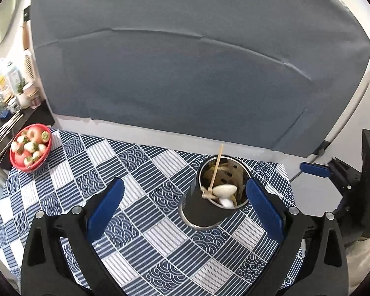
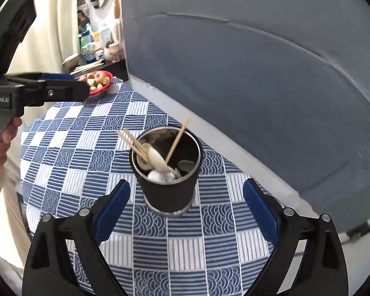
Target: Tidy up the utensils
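Both claws gape empty — left claw (image 1: 185, 209), right claw (image 2: 186, 209) — above the cup (image 2: 169, 187) (utensils inside).

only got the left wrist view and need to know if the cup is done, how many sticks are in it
Observer: In the right wrist view the cup holds one lone stick leaning right and a bundle of sticks leaning left over the rim.
Operator: anything still lying on the cloth near it
Observer: No, the checked cloth around the cup shows no loose utensils.
Operator: is my right gripper clear of the cup
Observer: Yes, the right gripper is open, its fingers apart on either side, not touching the cup.
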The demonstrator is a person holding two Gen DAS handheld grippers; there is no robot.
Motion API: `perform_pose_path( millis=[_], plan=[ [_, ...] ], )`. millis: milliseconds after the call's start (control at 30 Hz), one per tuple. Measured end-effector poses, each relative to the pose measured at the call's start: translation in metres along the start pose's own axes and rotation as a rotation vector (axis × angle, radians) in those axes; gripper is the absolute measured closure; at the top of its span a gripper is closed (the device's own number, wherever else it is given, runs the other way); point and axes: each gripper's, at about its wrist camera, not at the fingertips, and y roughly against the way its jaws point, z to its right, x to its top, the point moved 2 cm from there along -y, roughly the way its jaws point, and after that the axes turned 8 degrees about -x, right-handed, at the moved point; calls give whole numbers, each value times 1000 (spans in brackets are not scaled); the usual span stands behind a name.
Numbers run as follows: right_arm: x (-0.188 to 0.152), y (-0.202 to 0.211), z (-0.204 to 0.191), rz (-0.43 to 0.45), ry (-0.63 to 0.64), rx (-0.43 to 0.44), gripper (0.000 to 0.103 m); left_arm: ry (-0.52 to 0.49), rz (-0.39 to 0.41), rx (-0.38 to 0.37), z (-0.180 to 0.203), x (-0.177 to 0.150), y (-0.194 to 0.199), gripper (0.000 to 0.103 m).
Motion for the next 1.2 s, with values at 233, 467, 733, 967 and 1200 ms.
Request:
perform_pose_path(
  millis=[233,467,733,967,1200],
  plan=[
    [-29,31,9,20,-63,28,9,47,56,36,2,-34,23,6],
    [-53,66,6,84,-83,-39,8,60,49,126,13,-69,38,6],
    [-87,92,6,115,-179,-131,8,15,55,222,42,-110,64,6],
    [-117,115,0,120,-238,-189,8,18,22,211,75,-148,81,6],
    [-140,122,-10,65,-274,-189,8,-16,3,230,102,-178,86,6]
  ],
)
